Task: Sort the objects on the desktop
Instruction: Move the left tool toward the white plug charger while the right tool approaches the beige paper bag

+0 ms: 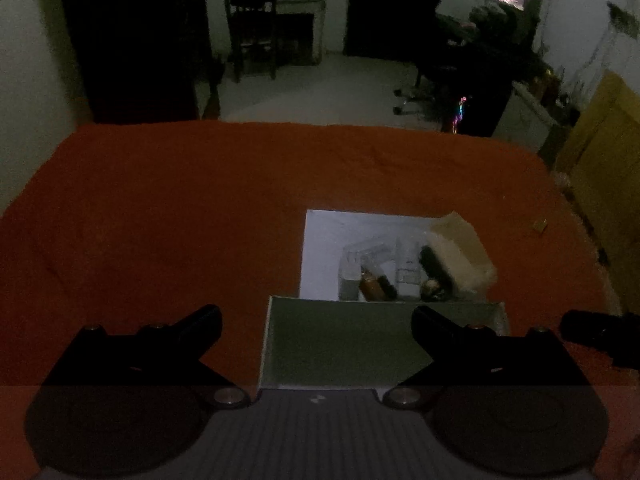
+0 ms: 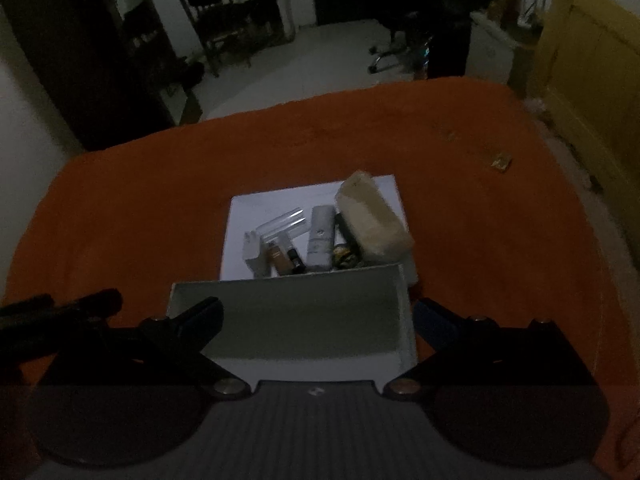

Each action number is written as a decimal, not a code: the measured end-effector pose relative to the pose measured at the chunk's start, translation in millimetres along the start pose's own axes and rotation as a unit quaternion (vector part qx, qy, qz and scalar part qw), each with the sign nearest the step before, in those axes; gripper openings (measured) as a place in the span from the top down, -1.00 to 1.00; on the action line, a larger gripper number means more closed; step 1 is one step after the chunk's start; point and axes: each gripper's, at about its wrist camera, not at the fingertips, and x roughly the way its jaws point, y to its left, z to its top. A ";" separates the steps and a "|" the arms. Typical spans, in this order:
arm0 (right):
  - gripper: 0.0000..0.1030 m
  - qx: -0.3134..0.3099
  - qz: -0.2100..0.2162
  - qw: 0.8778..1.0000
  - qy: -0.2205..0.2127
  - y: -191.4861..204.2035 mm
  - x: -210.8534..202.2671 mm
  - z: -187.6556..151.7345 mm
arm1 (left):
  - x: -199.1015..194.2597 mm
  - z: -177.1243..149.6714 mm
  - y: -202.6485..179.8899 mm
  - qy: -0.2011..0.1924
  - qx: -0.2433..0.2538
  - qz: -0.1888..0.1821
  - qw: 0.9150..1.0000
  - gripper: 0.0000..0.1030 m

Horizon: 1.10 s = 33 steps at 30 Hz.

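A white sheet lies on the orange-covered table. On it sit several small objects: a beige block, a clear tube, a white tube, a brown bottle, a small white box and a dark round item. An empty grey-green box stands in front of them. My left gripper is open above the box's left part. My right gripper is open, its fingers to either side of the box.
The orange cloth covers the whole table. A small yellowish scrap lies at the far right. The other gripper shows as a dark shape at the right edge in the left wrist view and at the left in the right wrist view. A dim room with chairs lies beyond.
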 end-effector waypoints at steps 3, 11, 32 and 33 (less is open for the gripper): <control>-1.00 -0.006 -0.004 0.999 0.032 -1.3 14.5 7.5 | 7.2 4.1 -1.2 0.021 0.018 -0.011 1.000 -0.99; -1.00 -0.042 -0.038 0.998 0.028 -8.2 43.7 31.9 | 34.6 19.0 0.2 0.044 0.032 -0.023 0.998 -0.99; -1.00 -0.030 -0.018 0.998 0.057 -48.1 160.5 133.6 | 162.9 100.3 -13.2 0.088 0.042 -0.053 0.994 -0.99; -1.00 -0.036 -0.019 0.997 0.058 -48.1 170.1 136.2 | 171.5 100.8 -15.0 0.093 0.051 -0.053 0.993 -0.99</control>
